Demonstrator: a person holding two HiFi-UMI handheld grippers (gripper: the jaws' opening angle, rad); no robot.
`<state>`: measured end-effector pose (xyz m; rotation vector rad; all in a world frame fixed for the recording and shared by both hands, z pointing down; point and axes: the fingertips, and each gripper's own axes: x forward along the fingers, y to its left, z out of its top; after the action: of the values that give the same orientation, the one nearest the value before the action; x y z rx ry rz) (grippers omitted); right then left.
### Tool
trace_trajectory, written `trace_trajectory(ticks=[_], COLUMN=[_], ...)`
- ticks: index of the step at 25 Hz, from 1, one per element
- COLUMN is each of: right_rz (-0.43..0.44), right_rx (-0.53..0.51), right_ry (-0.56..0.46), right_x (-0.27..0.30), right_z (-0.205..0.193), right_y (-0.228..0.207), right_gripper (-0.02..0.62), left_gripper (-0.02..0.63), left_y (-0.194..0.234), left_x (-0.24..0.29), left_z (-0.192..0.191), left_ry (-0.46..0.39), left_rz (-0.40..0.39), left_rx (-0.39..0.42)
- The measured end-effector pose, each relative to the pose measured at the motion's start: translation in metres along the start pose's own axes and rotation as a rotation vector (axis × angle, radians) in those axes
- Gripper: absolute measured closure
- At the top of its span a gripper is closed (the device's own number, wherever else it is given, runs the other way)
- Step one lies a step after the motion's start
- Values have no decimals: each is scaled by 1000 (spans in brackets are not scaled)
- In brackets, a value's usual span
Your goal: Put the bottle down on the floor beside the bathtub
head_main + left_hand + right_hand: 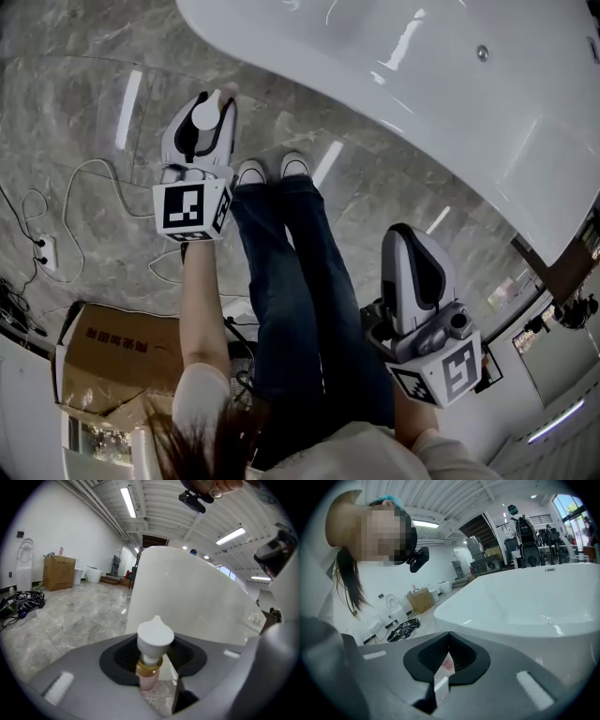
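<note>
Left tongs (151, 679) are clamped on the pink bottle (155, 638), white cap poking up between the jaws, bathtub (187, 592) right ahead, while my right tongs (444, 660) are closed on nothing.

white-capped pink bottle (151, 657), white bathtub (450, 84), grey-veined floor (94, 141).

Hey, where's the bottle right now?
In the left gripper view, the bottle stands upright, clamped in the jaws of the left gripper, over the marble floor, with the white bathtub just behind it.
</note>
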<state>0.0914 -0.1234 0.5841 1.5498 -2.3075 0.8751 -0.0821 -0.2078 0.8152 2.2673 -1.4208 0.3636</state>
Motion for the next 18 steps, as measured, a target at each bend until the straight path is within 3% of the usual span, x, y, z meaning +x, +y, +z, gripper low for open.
trace_trajectory(ticks=[7,18], right_rz=[-11,-35], right_rx=[7,0], right_ry=[7,15], right_x=[15,26], right_z=[-16,-26], right_y=[-15,-31], right_gripper=[597,597], left_gripper=[402,402], left_y=[-3,0], left_x=[37,77], left_z=[-47,-113], left_ry=[49,137], left_rz=[-31,-7], left_rx=[9,-3])
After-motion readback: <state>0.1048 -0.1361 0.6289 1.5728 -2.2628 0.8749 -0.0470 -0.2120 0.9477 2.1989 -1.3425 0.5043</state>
